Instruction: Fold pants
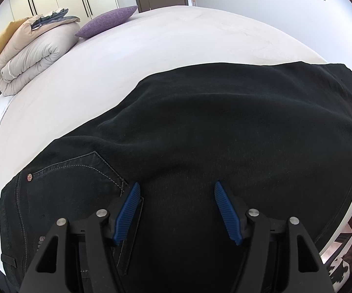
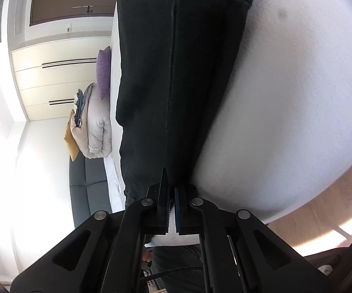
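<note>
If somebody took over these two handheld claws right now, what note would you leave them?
Left gripper: open, hovering over the black pants near the waist end, gripping nothing.
Right gripper: shut at the pants' edge; whether it pinches cloth is unclear.
Pants lie along the near side of the white bed, legs apparently stacked.
Left: fold across the length.

L wrist cam: close above black pants [image 1: 225, 127], tilted down, facing across bed [image 1: 176, 39] toward wardrobe. R wrist cam: rolled sideways, low at bed edge, looking along pants. Both share pants, purple pillow [image 2: 104, 73], folded duvet [image 1: 34, 53].
</note>
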